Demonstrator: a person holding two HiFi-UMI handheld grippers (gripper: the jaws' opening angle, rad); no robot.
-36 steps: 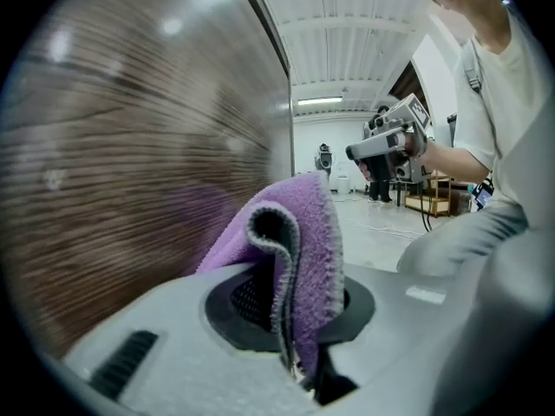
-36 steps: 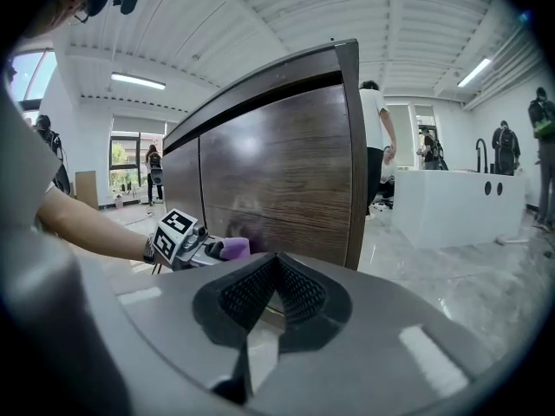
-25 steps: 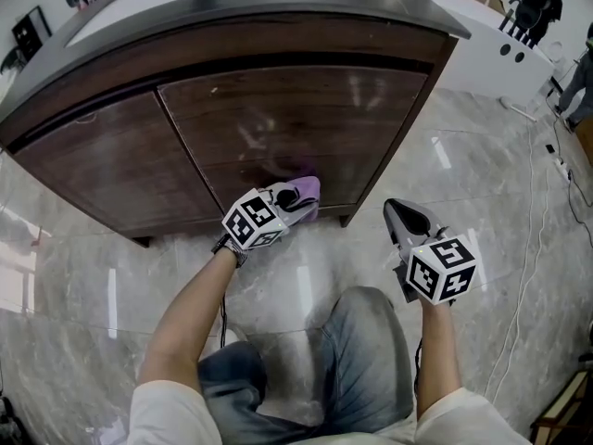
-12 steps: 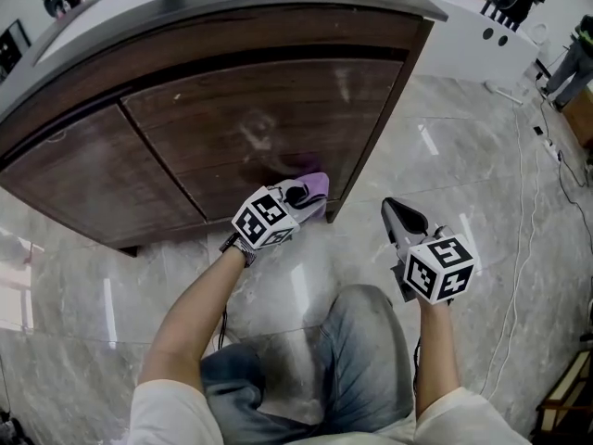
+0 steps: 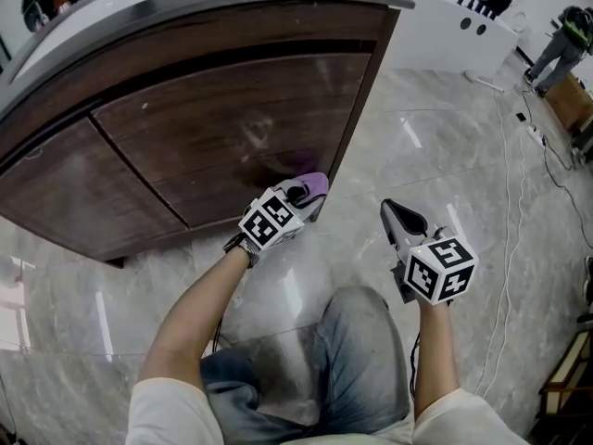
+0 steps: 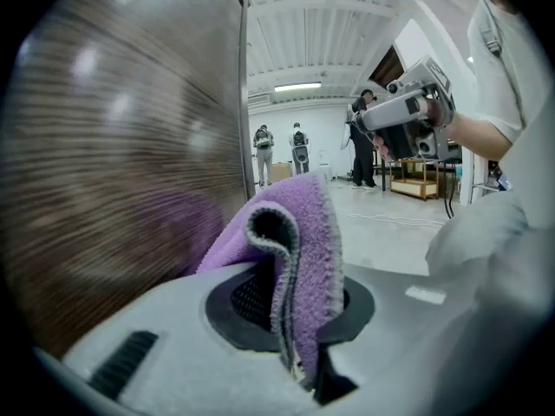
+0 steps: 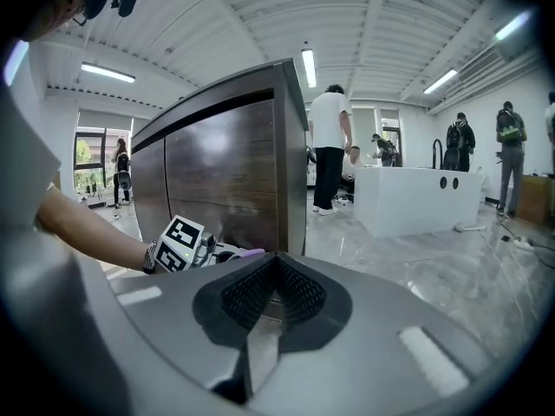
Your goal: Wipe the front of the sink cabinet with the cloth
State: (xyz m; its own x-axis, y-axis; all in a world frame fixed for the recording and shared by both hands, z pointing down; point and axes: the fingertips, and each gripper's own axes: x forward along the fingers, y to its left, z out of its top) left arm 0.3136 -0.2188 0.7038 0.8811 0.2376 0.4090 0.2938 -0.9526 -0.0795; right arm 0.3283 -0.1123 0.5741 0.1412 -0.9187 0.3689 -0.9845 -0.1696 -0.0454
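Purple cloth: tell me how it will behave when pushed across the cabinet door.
Probably floppy: the purple cloth folds over itself above the left tool that pinches it. Its fuzzy pile suggests that it is light and would drag softly on the cabinet door, bunching rather than sliding stiffly.

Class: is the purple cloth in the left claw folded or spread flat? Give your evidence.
Folded: the purple cloth doubles over into a loop, its edge curling back, pinched in the shut left claw.
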